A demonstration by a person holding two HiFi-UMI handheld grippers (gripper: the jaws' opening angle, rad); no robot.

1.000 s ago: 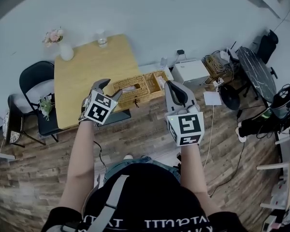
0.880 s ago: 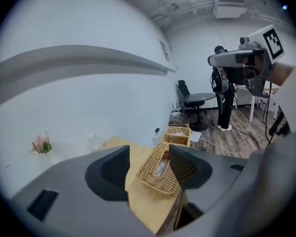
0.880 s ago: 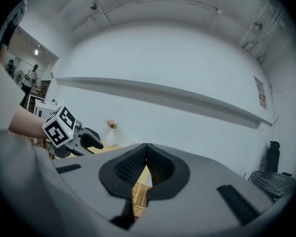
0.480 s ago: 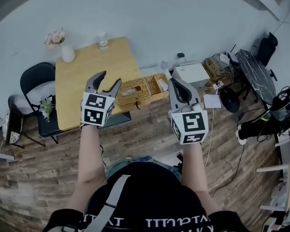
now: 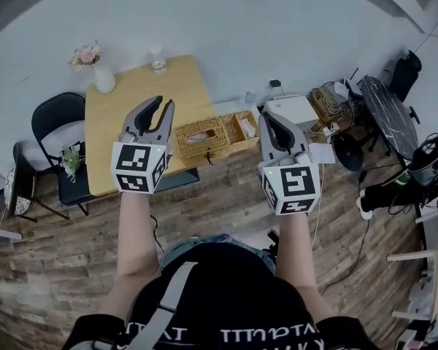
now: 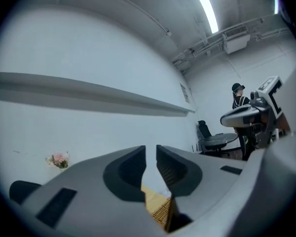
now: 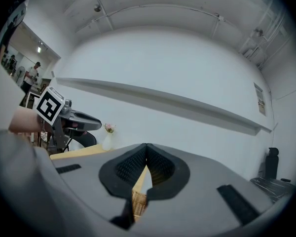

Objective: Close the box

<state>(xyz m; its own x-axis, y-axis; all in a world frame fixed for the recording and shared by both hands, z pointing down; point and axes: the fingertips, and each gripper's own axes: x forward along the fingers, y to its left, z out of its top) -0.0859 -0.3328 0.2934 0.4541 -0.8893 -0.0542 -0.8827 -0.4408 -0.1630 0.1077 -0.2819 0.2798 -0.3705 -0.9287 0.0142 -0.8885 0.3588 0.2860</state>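
Holding both claws level and high, we have not yet touched the rectangular woven wicker box (image 5: pixel 201 137). It sits at the near edge of the light wooden table (image 5: pixel 128 100), well below and ahead of us. In the head view it lies between the two claws, just right of the tips of the left claw (image 5: pixel 163 105) and left of the right claw (image 5: pixel 267 119).

The flat wicker lid half (image 5: pixel 244 126) appears to lie folded open beside the body, on the right claw's side. We therefore judge the box open, with all of the closing left to do.

Our left claw (image 6: pixel 150 149) has just been closing. Its jaws now stand a narrow gap apart with nothing between them, and only a scrap of the wicker (image 6: pixel 160 214) shows far beneath. Our right claw (image 7: pixel 146 147) has its jaws pressed together and holds nothing, and the wicker (image 7: pixel 138 201) likewise shows low beyond them.

As we read it, a claw has to come down to the lid half, swing it over the body and press it flat. None of that has begun.
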